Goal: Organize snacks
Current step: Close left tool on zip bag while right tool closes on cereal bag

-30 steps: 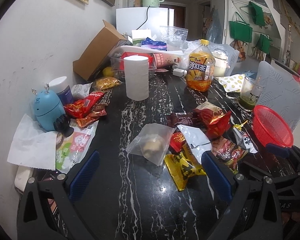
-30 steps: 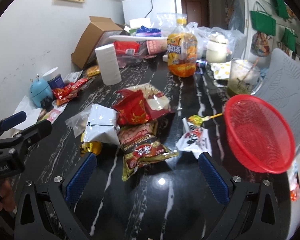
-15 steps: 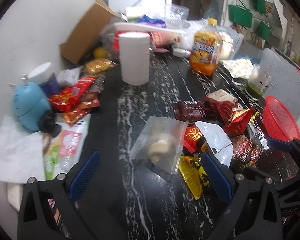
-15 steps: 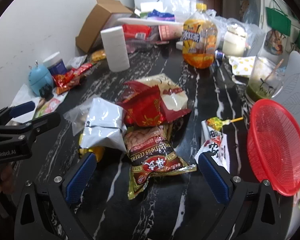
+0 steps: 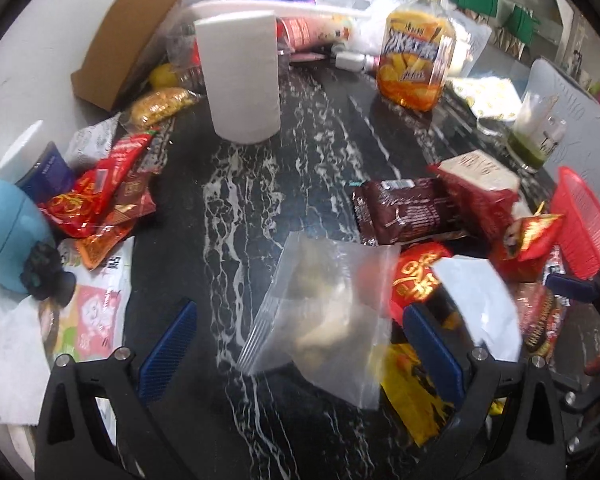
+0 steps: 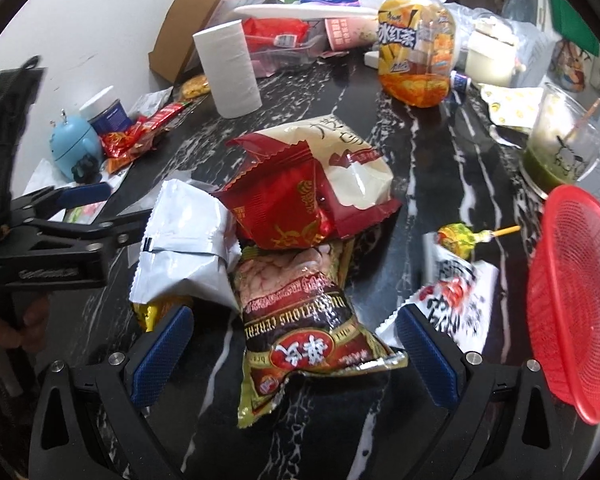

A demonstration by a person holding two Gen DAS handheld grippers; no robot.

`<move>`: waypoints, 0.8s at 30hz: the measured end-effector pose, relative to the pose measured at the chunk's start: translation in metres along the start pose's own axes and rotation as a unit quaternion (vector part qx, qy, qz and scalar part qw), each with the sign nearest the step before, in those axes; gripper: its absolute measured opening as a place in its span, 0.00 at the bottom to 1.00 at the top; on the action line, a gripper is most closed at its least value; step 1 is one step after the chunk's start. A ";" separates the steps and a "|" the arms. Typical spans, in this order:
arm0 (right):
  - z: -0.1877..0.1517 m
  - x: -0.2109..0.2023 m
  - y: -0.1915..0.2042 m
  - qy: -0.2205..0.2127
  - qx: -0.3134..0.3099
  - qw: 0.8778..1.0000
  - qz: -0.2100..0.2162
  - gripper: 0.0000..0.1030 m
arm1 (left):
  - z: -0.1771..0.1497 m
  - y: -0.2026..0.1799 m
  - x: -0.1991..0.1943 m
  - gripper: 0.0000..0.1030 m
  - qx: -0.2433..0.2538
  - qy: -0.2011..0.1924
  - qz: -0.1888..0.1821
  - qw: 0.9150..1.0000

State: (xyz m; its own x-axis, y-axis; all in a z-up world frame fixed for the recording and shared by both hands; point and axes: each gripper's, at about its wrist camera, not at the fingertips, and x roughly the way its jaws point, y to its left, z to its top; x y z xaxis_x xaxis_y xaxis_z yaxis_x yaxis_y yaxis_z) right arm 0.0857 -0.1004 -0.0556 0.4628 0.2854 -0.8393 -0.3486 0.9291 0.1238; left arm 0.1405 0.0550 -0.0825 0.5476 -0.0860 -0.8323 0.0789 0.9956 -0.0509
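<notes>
On the black marble table (image 5: 300, 168), my left hand-held gripper (image 5: 296, 340) gapes empty around a clear, limp, slippery plastic snack bag (image 5: 324, 312); best pinched at its flat edge.

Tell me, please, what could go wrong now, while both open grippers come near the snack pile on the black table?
1. The left gripper frames a clear zip bag whose edge lies over other packets; closing may pinch the yellow packet too.
2. The right gripper frames a cereal packet lying under the red packet; lifting it may spill the pile.
3. The red basket looks tilted near the table edge; a bump might knock it off.
</notes>
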 end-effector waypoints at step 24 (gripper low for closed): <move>-0.017 -0.007 0.002 0.002 -0.009 1.000 -0.002 0.61 | -0.032 -0.004 -0.010 0.56 0.047 0.002 -0.044 0.998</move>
State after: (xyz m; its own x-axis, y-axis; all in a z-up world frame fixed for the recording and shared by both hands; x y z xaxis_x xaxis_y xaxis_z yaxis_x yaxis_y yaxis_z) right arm 0.0680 -0.1049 -0.0582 0.4610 0.2816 -0.8415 -0.3612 0.9257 0.1119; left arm 0.1079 0.0529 -0.0914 0.5322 -0.1724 -0.8289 0.2047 0.9762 -0.0715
